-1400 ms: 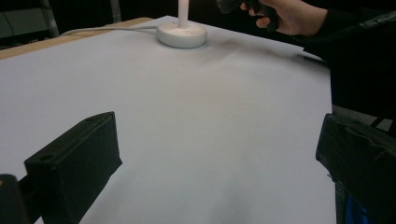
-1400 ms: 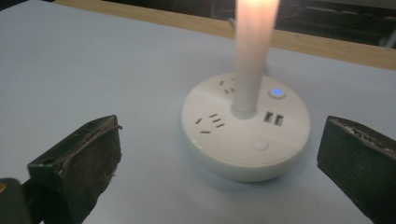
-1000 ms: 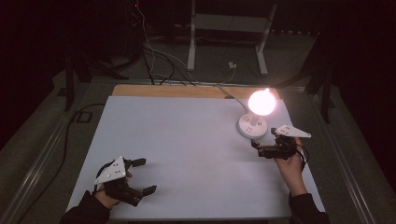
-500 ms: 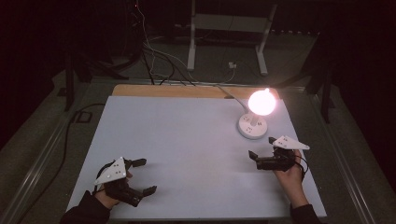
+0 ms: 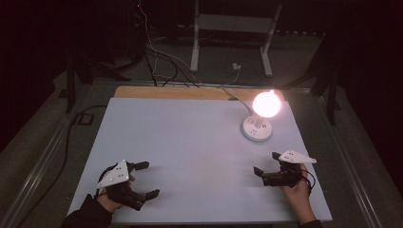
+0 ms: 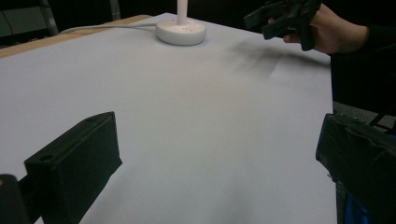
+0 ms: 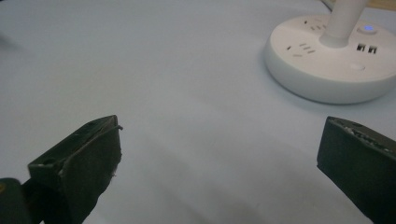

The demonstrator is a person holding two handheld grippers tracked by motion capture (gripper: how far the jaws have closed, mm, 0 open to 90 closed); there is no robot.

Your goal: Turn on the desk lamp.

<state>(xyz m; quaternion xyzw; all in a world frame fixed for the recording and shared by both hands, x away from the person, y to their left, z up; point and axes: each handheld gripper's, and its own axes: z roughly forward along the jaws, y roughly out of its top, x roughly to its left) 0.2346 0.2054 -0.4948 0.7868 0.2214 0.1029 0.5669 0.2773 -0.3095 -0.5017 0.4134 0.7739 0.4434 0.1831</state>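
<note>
A small white lamp stands at the back right of the table, its round bulb (image 5: 266, 104) lit and glowing above a disc-shaped base (image 5: 257, 129) with sockets. In the right gripper view the base (image 7: 334, 60) lies ahead and to the right, a blue light on top. My right gripper (image 5: 266, 163) hovers in front of the lamp, apart from it, open and holding nothing (image 7: 219, 144). Near the front left corner my left gripper (image 5: 148, 179) is open and holds nothing (image 6: 217, 140). The left gripper view has the lamp base (image 6: 181, 31) far off and the right gripper (image 6: 285, 18) beyond.
A pale mat (image 5: 190, 142) covers the table, with a wooden strip (image 5: 157, 92) along the back edge. The lamp's white cable (image 5: 233, 95) runs off the back. Cables and a metal stand's legs (image 5: 195, 42) are on the dark floor behind.
My right gripper has drawn back from the lamp base toward the table's front edge. The left gripper has stayed where it was.
</note>
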